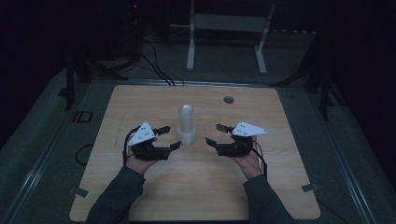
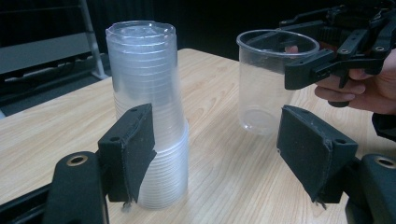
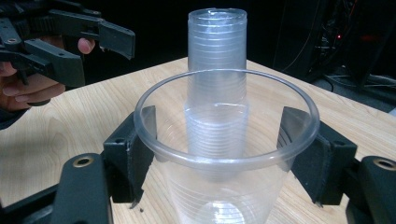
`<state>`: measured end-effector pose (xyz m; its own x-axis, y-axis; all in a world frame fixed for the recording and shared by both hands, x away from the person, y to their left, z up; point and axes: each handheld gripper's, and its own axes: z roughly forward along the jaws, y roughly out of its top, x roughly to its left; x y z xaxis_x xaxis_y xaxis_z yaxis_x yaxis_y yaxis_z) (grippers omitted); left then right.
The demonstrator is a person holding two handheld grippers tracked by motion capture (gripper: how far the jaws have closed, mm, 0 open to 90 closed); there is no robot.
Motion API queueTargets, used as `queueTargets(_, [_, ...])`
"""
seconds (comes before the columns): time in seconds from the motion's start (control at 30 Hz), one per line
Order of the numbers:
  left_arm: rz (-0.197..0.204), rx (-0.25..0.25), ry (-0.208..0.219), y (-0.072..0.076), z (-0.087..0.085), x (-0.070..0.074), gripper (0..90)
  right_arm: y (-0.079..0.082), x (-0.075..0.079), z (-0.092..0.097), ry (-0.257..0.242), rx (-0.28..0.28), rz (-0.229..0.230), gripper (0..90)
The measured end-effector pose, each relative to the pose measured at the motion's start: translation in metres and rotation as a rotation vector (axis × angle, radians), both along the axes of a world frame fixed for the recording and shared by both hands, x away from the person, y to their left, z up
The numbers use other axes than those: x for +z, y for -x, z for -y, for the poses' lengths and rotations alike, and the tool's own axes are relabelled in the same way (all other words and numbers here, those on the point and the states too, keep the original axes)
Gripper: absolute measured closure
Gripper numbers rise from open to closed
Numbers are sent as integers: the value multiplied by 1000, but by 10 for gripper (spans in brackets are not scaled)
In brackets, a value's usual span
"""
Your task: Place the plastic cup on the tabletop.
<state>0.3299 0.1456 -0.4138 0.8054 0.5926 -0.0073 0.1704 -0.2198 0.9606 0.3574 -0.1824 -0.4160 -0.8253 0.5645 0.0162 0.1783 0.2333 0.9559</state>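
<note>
A tall stack of clear plastic cups stands upside down at the middle of the wooden table. My left gripper is open, its tips just left of the stack, with nothing between its pads. My right gripper is shut on a single clear cup, upright, its pads pressing the cup's walls below the rim. From the left gripper view that cup stands right of the stack, in the right gripper. The left gripper shows beyond the stack.
A round hole sits in the tabletop at the far side. Beyond the table a white metal stand rests on the floor, with dark cables and tripod legs around it. The room is dim.
</note>
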Motion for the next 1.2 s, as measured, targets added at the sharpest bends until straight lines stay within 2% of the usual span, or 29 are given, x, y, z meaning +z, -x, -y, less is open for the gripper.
queueTargets(1.2, [-3,0,1,0,0,-1,277,-2,-20,6,3,-16,-44,285])
